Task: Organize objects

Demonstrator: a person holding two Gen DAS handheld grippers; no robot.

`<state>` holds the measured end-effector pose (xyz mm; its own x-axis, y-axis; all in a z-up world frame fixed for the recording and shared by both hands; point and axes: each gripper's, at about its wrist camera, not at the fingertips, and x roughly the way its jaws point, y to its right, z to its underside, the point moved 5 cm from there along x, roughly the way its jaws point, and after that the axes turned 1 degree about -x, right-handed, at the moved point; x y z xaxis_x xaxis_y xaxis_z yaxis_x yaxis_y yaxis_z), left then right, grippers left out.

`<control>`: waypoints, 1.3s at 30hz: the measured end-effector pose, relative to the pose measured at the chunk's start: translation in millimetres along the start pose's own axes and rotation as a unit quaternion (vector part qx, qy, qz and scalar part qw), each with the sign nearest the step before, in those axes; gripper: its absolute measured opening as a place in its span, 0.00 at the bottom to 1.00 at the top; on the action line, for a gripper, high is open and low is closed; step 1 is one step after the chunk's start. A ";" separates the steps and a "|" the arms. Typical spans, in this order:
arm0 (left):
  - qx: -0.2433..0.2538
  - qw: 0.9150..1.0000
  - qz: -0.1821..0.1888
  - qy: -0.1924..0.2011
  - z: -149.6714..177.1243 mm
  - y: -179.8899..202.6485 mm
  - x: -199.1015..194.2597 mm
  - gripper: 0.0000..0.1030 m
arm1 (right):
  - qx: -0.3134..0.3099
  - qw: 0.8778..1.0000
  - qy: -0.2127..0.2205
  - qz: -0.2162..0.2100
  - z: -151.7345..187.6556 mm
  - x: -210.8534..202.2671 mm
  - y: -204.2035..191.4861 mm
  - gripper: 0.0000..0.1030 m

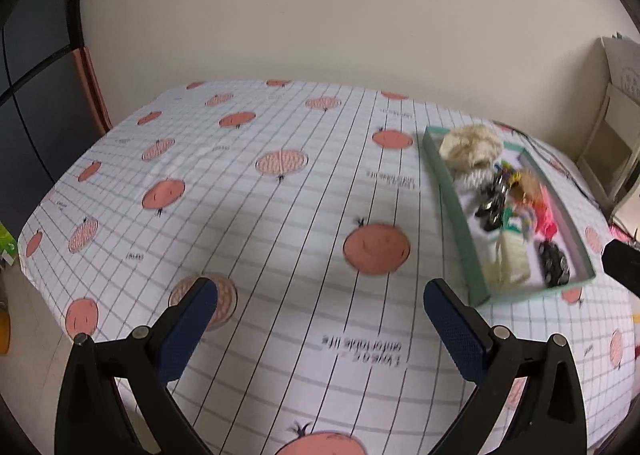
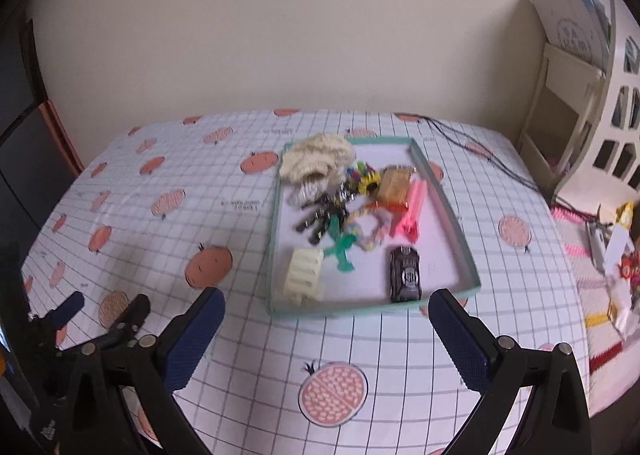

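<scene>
Both the left gripper (image 1: 320, 307) and right gripper (image 2: 326, 313) hang spread and empty above the tablecloth (image 1: 280, 215), while the toy car (image 2: 406, 274), cream hair claw (image 2: 304, 275) and other trinkets already sit inside the teal tray (image 2: 460, 239), so little seems left.

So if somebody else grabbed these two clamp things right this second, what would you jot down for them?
Left hand-held gripper: open, empty, above bare tablecloth, left of the tray.
Right hand-held gripper: open, empty, just in front of the tray's near edge.
Things: the teal tray holds everything: cream knit bundle, black toy car, cream hair claw, green figure, pink clips, dark metal bits and other small items, jumbled together.
Done: nothing lies outside the tray.
Left: apparently all the sorting.
</scene>
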<state>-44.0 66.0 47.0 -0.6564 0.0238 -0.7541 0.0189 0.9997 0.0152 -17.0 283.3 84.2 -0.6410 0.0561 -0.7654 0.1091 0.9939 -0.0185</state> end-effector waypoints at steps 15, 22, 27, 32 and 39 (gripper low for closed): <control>-0.023 0.998 0.004 -0.055 55.8 -28.7 36.4 1.00 | 0.006 0.999 -0.043 -0.003 68.4 51.0 0.7 1.00; -0.022 0.998 0.003 -0.060 63.5 -33.0 46.9 1.00 | 0.005 0.999 -0.052 0.012 79.8 66.8 0.0 1.00; -0.015 0.998 -0.004 -0.064 68.8 -33.2 52.8 1.00 | 0.011 0.999 -0.049 0.009 80.9 73.6 0.8 1.00; -0.013 0.998 -0.004 -0.061 72.3 -32.1 56.0 1.00 | -0.003 0.999 -0.050 0.017 84.7 77.5 -3.3 1.00; -0.011 0.999 -0.010 -0.051 73.4 -33.3 56.2 1.00 | -0.002 0.998 -0.058 0.030 92.9 86.1 -2.2 1.00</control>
<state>-26.2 33.8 -44.0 -0.5758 0.0045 -0.8176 -0.0106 0.9999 0.0130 -1.8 277.1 -41.4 -0.5417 0.1039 -0.8341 0.1408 0.9895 0.0318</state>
